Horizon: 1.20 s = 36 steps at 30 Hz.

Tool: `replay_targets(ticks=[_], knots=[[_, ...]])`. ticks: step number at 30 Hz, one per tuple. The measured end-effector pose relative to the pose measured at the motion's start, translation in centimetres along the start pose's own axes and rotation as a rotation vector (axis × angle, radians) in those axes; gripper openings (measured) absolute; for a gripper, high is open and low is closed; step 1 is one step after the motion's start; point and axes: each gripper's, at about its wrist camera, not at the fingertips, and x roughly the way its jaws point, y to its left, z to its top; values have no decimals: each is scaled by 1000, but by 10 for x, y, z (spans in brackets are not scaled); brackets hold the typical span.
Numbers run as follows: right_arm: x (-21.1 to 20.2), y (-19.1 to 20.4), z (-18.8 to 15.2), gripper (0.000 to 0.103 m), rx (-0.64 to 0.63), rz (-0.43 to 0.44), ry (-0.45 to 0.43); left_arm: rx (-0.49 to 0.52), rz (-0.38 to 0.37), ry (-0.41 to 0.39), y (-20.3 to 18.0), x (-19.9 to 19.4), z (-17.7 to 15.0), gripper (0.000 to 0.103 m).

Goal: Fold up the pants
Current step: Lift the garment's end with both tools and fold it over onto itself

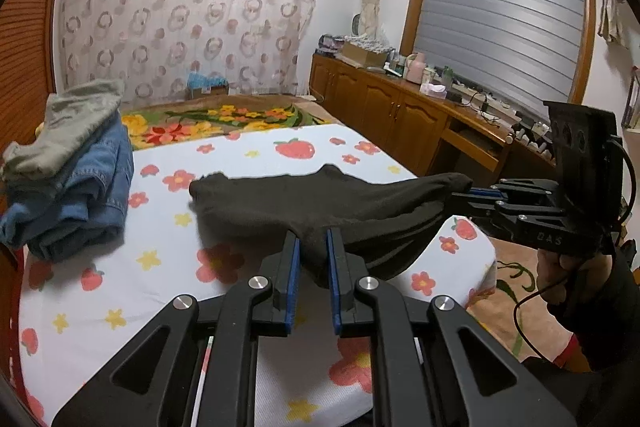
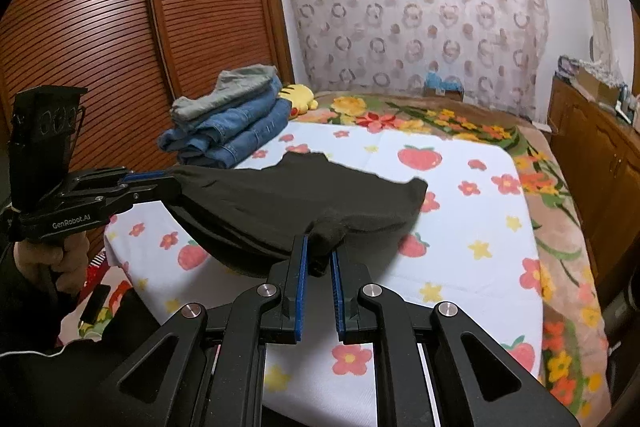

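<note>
Left wrist view: black pants (image 1: 304, 207) pinched between both grippers' fingertips.

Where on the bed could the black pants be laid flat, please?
The strawberry sheet is bare beyond the black pants, toward the floral blanket, and near the right gripper. The folded jeans stack fills the wardrode-side corner. The left gripper also grips them.

Black tool (image 1: 313, 251), blue pads (image 1: 295, 267), silver screws (image 1: 259, 282)

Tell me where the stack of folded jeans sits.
In both views, the stack of folded jeans sits on the bed's far left, beyond the black pants.
</note>
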Motion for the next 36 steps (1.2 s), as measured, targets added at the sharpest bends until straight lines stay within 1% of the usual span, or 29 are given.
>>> replay_targets(ticks=[8, 12, 17, 22, 36], knots=[[-16, 5, 3, 11, -20, 9, -39, 18, 8, -32, -6, -18, 7, 14], [-18, 5, 2, 11, -31, 11, -46, 14, 13, -25, -2, -17, 6, 14], [-1, 0, -1, 11, -24, 3, -10, -8, 17, 16, 7, 3, 1, 14], [25, -9, 6, 11, -10, -12, 21, -18, 34, 59, 19, 31, 6, 14], [91, -21, 44, 11, 4, -49, 63, -21, 92, 96, 45, 72, 29, 14]])
